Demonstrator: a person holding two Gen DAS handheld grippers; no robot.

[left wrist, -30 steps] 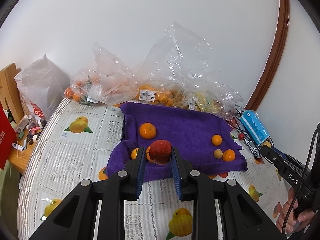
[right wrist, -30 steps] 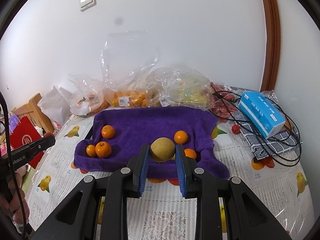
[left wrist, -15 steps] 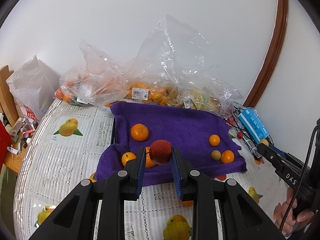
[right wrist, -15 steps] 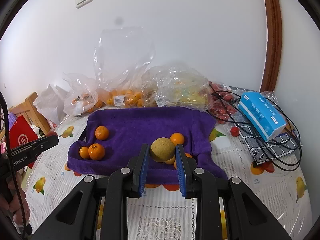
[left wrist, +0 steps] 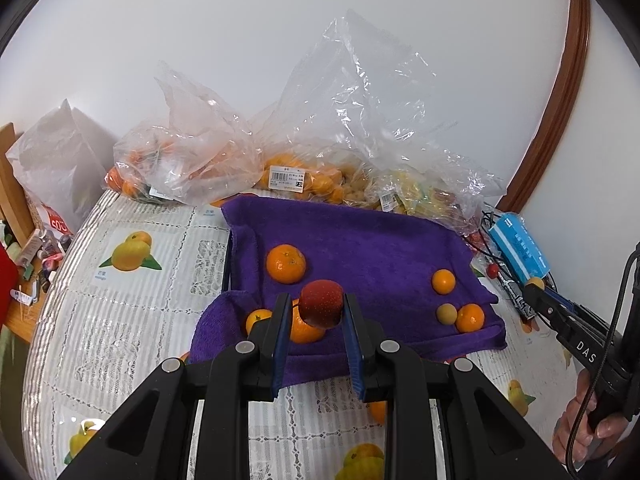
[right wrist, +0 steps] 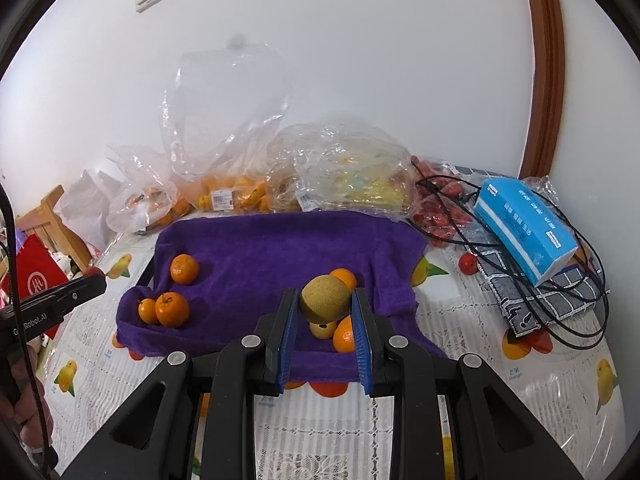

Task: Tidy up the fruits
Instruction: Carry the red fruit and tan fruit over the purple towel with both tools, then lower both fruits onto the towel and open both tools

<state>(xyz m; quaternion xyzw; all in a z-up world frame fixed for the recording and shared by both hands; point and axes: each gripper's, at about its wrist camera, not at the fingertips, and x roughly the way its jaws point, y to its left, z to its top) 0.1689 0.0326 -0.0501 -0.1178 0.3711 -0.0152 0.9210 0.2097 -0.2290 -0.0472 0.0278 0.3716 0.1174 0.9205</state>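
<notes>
In the left wrist view, a dark red fruit [left wrist: 321, 303] is pinched between the blue pads of the left claw [left wrist: 316, 312], low in the middle of the frame and held above the near edge of a purple towel [left wrist: 360, 248]. The towel is spread over the desk [left wrist: 132, 320], which is covered with a fruit-printed cloth. On the towel, one large orange [left wrist: 286, 263] is seen just above the claw, and a small orange [left wrist: 257, 320] and another orange [left wrist: 306, 330] are partly hidden behind the left pad. Toward the right of the frame, a small orange [left wrist: 443, 281], a pale yellowish fruit [left wrist: 446, 313] and an orange touching it [left wrist: 469, 317] are lying on the towel. Clear plastic bags of fruit [left wrist: 224, 160] are piled along the far edge of the towel, against the wall.

In the right wrist view, a round tan-green fruit [right wrist: 325, 298] is gripped between the pads of the right claw [right wrist: 325, 312], at lower centre of the frame, above the near right part of the towel [right wrist: 280, 252]. Below it, a pale fruit [right wrist: 323, 329] and an orange [right wrist: 345, 336] are partly covered by the claw, with another orange [right wrist: 344, 277] just behind the held fruit. At the left of the towel, three oranges [right wrist: 172, 308] are grouped. At the right of the frame, a blue tissue box [right wrist: 524, 228] is resting on a checked cloth among black cables, and a small red fruit [right wrist: 468, 263] lies near it.
</notes>
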